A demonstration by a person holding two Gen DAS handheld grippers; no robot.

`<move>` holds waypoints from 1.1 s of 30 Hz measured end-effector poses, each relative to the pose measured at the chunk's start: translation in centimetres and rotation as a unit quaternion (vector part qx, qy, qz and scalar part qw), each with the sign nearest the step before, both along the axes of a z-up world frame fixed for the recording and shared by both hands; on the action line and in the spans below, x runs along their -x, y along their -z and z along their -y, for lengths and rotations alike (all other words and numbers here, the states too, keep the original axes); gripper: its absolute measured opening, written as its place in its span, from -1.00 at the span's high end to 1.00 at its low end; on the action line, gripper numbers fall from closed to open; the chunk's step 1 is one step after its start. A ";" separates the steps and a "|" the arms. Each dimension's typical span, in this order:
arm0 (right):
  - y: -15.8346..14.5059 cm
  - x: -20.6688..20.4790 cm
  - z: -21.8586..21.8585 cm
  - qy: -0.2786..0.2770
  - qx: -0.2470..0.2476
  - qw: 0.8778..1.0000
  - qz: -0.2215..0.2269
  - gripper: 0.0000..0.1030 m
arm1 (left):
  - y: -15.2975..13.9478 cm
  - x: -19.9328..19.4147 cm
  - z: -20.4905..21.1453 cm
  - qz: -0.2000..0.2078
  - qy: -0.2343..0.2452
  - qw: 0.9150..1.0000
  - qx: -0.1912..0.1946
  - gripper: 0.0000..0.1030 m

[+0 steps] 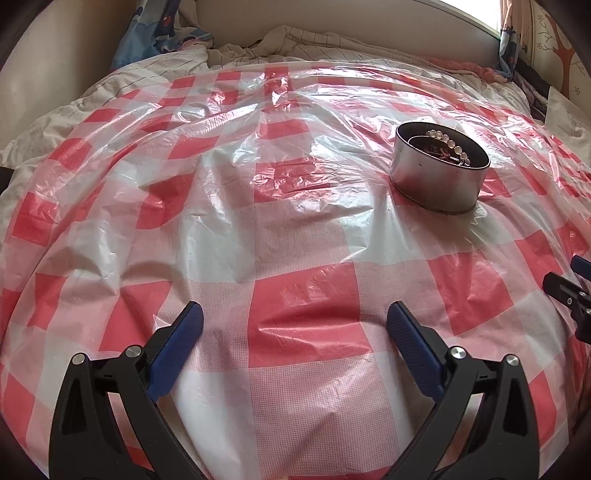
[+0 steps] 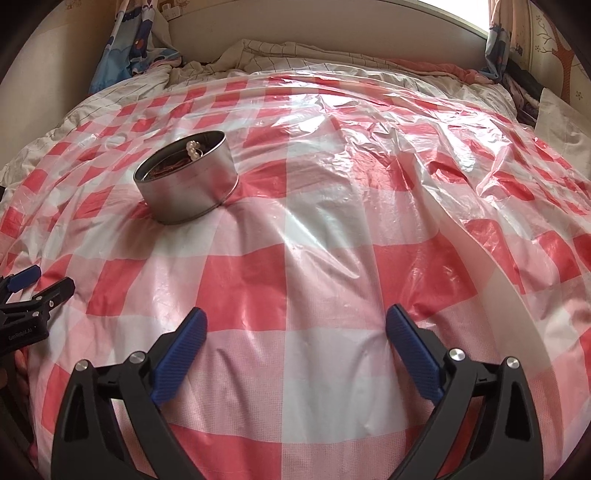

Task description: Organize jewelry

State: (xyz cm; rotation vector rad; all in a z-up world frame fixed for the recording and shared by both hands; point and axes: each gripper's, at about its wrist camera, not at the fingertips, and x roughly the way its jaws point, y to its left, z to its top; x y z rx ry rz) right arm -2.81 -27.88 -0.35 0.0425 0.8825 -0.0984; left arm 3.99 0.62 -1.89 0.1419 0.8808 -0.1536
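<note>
A round silver tin (image 1: 436, 177) stands on the red-and-white checked plastic sheet (image 1: 295, 258), far right in the left wrist view. It holds a pearl-bead bracelet (image 1: 448, 142) and darker jewelry. The tin also shows at the far left in the right wrist view (image 2: 188, 188), with pearl beads (image 2: 194, 151) inside. My left gripper (image 1: 295, 317) is open and empty, low over the sheet, well short of the tin. My right gripper (image 2: 295, 321) is open and empty too. Each gripper shows at the edge of the other's view, the right one (image 1: 570, 291) and the left one (image 2: 33, 291).
The sheet covers a bed with a wrinkled white quilt (image 1: 110, 74) around its edges. A headboard (image 2: 332, 26) and blue patterned cloth (image 2: 125, 44) lie at the far side. A white strip (image 2: 461, 221) crosses the sheet on the right.
</note>
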 end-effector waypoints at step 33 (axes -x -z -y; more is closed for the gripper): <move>0.8 -1.0 -0.7 0.002 0.029 0.999 -0.031 -0.87 | 0.5 -0.5 -0.1 -0.016 0.001 1.000 0.013 -0.87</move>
